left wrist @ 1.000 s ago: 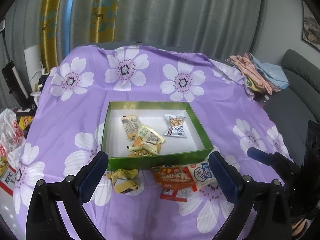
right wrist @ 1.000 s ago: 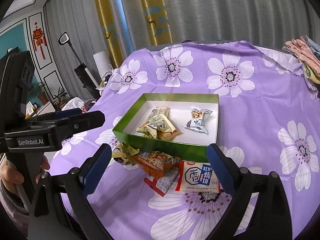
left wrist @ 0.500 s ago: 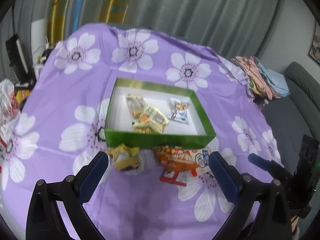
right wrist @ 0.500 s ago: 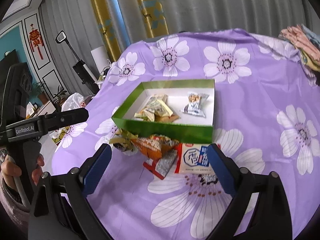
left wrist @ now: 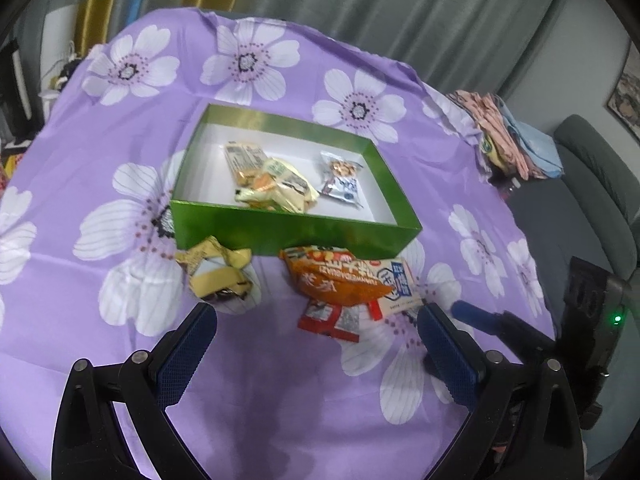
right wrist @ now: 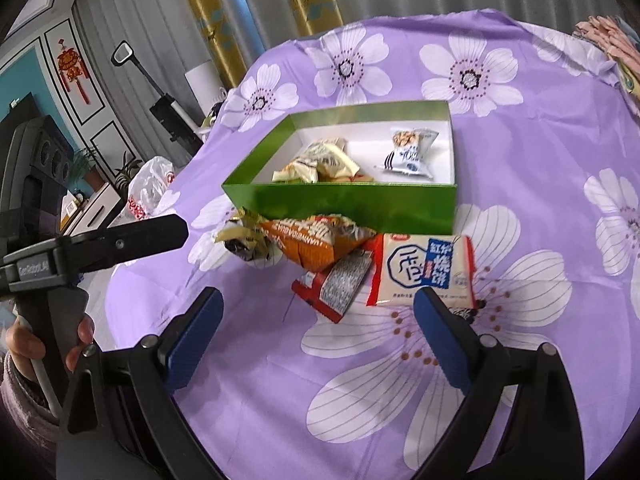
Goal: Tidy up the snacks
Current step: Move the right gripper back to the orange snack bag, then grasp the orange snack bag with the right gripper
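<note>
Green box (left wrist: 296, 236) long axis left-right, orange packet (left wrist: 340, 282) alongside; both hand-held grippers (left wrist: 316, 344) (right wrist: 316, 328) agape, empty.

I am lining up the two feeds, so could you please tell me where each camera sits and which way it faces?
Left wrist: on the left gripper, facing the green box from its near-left; its open jaws and the right gripper show.
Right wrist: on the right gripper, facing the box from its near-right; its open jaws, the left gripper and a hand show.
Shared: box, orange bag, purple cloth.
</note>
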Demonstrator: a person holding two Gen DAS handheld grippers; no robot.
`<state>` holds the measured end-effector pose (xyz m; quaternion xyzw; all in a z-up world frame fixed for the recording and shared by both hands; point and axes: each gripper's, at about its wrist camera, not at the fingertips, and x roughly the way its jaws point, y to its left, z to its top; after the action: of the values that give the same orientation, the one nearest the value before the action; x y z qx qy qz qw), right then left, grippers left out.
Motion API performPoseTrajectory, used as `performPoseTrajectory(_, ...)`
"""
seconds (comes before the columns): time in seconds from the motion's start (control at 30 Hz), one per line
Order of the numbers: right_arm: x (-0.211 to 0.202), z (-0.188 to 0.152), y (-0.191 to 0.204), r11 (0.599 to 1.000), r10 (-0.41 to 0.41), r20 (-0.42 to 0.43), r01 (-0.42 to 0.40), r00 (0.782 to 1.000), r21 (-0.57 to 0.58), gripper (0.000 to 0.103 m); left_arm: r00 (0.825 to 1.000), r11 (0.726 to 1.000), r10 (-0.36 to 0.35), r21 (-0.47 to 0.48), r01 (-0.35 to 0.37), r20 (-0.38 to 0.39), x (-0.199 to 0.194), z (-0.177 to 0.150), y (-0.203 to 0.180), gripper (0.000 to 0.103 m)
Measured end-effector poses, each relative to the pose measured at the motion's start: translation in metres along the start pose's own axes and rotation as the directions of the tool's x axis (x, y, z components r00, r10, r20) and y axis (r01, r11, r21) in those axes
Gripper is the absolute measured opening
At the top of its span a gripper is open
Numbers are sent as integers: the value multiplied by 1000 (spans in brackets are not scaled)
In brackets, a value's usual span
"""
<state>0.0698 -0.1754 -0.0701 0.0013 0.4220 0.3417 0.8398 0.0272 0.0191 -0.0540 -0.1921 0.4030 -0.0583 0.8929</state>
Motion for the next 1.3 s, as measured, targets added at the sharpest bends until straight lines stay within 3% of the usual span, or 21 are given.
performPoseTrajectory(0.23, 20, -8, 2, 999, 5, -15, -6, 1000, -37, 96, 998, 998, -61, -20, 61, -11, 15, -3, 3, 100)
performPoseTrajectory(0.87, 62, 7, -5, 997, 47, -7, -47, 999, -66, 78, 997, 997, -67, 39, 68, -23, 55, 10, -4, 100)
performPoseTrajectory(0.97, 67, 9, -5, 996, 48, -7, -48, 999, -74, 76, 997, 996, -69, 46, 70, -26, 61, 13, -5, 88)
performPoseTrajectory(1.13, 73, 11, -7, 996, 61, -7, -61, 998, -68, 70, 996, 996, -80, 40, 81, -42, 73, 15, -3, 80)
performPoseTrajectory(1.3, 79, 16, -6, 994, 72, -9, -72, 997, -76, 64, 995, 995, -94, 31, 95, -46, 78, 17, -1, 79)
